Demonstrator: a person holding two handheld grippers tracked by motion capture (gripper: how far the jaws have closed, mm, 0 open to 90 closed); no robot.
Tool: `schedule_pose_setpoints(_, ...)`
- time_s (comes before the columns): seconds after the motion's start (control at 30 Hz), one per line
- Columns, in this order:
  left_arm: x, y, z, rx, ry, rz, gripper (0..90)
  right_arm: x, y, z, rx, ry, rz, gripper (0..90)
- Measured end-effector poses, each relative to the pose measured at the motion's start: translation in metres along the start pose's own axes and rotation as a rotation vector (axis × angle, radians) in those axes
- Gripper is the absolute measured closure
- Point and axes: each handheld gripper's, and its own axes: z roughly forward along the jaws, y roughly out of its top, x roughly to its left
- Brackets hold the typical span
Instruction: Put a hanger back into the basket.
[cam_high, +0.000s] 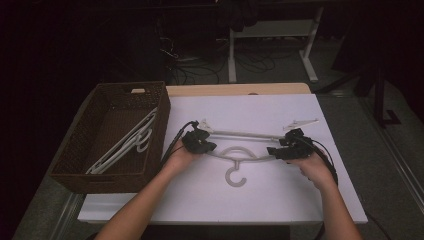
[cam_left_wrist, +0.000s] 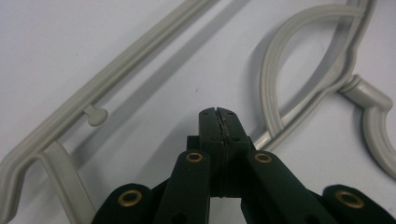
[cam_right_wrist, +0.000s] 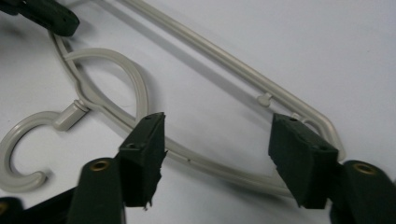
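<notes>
From the high view, your left gripper (cam_high: 199, 142) sits at one end of the grey hanger (cam_high: 239, 156) and your right gripper (cam_high: 290, 147) at the other, the hanger lying flat on the white table (cam_high: 210, 200) between them with its hook pointing back toward you. Beyond your left gripper, well apart from it, stands the wicker basket (cam_high: 112, 172) with more hangers (cam_high: 127, 142) inside; its near wall is the thing you could catch an arm or the hanger's end on, should you carry the hanger that way. A loose white clip (cam_high: 300, 123) lies just past your right gripper, and a sweep of that hand could knock it. In the left gripper view, the jaws are pressed together with nothing between them, the hanger's shoulder (cam_left_wrist: 275, 84) just beside their tips and the crossbar (cam_left_wrist: 116, 70) farther off; lift now and this side comes up empty, leaving the hanger to swing from one end. In the right gripper view, the jaws stand wide apart, straddling the hanger's thin lower arm (cam_right_wrist: 219, 168) without gripping it; close off-centre and I judge the slim plastic may slip or twist out.
</notes>
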Motion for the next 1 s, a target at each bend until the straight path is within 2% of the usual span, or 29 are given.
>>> schedule_pose_setpoints(0.13,-0.001,-0.001,-0.002,0.025,-0.025,-0.004,90.0,-0.005,-0.001,-0.005,-0.031,-0.014,0.023,33.7)
schedule_pose_setpoints(0.27,-0.007,-0.005,-0.006,0.044,-0.058,-0.005,90.0,-0.007,-0.001,-0.007,-0.037,-0.023,0.028,33.5)
schedule_pose_setpoints(0.43,-0.018,-0.013,-0.012,0.057,-0.099,0.002,90.0,-0.007,0.000,-0.008,-0.046,-0.031,0.025,33.5)
schedule_pose_setpoints(0.53,-0.031,-0.021,-0.020,0.065,-0.133,0.024,90.0,-0.006,0.001,-0.009,-0.046,-0.040,0.021,34.7)
schedule_pose_setpoints(0.63,-0.037,-0.024,-0.025,0.060,-0.157,0.030,90.0,-0.006,0.002,-0.009,-0.044,-0.038,0.024,38.4)
schedule_pose_setpoints(0.67,-0.042,-0.029,-0.029,0.054,-0.180,0.033,90.0,-0.005,0.002,-0.009,-0.044,-0.034,0.024,40.5)
schedule_pose_setpoints(0.8,-0.052,-0.036,-0.036,0.039,-0.214,0.038,90.0,-0.003,0.004,-0.009,-0.036,-0.025,0.018,50.0)
schedule_pose_setpoints(0.9,-0.054,-0.037,-0.039,0.025,-0.207,0.052,90.0,-0.002,0.006,-0.009,-0.033,-0.038,0.014,62.5)
schedule_pose_setpoints(1.0,-0.053,-0.036,-0.042,-0.004,-0.197,0.051,80.8,-0.002,0.010,-0.007,-0.024,-0.074,0.018,76.0)
